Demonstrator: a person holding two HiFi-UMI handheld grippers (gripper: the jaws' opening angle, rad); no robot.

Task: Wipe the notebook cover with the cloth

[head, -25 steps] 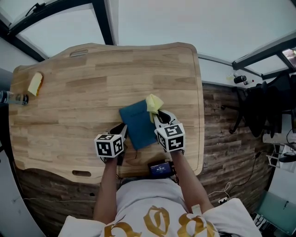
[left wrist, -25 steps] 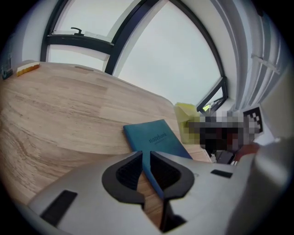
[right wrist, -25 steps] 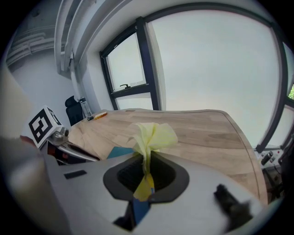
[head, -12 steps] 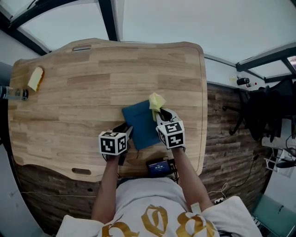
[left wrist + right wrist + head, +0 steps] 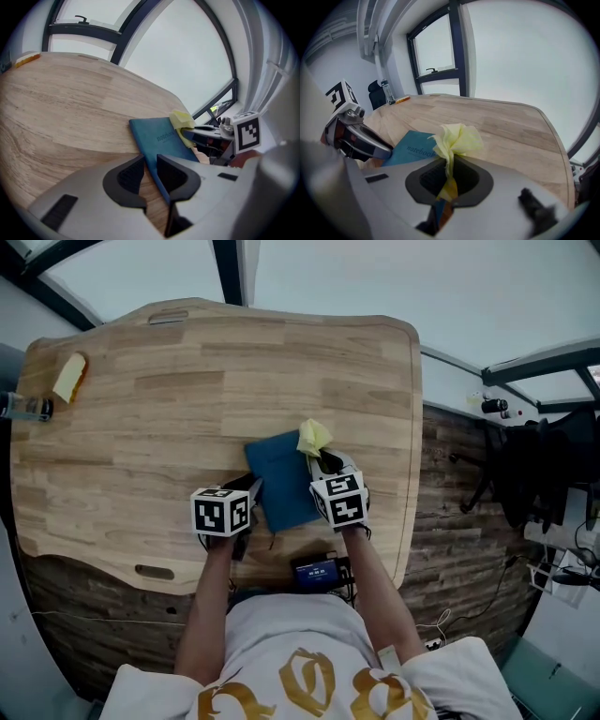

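A blue notebook (image 5: pixel 281 480) lies flat on the wooden table (image 5: pixel 169 418), close to its near edge. My left gripper (image 5: pixel 249 493) sits at the notebook's near-left edge; in the left gripper view that edge (image 5: pixel 161 140) runs between the nearly closed jaws of the gripper (image 5: pixel 150 164). My right gripper (image 5: pixel 320 460) is shut on a crumpled yellow cloth (image 5: pixel 313 437), which rests at the notebook's far right corner. In the right gripper view the cloth (image 5: pixel 457 138) bunches up out of the jaws, with the notebook (image 5: pixel 412 147) to its left.
A yellow sponge-like piece (image 5: pixel 70 378) and a small bottle (image 5: pixel 23 409) lie at the table's far left. A dark device (image 5: pixel 319 571) sits at the near edge by the person's body. A black chair (image 5: pixel 544 465) stands off to the right on the floor.
The head camera has shifted a little. The left gripper has edged forward along the notebook's left edge. The cloth stays at the notebook's far right corner.
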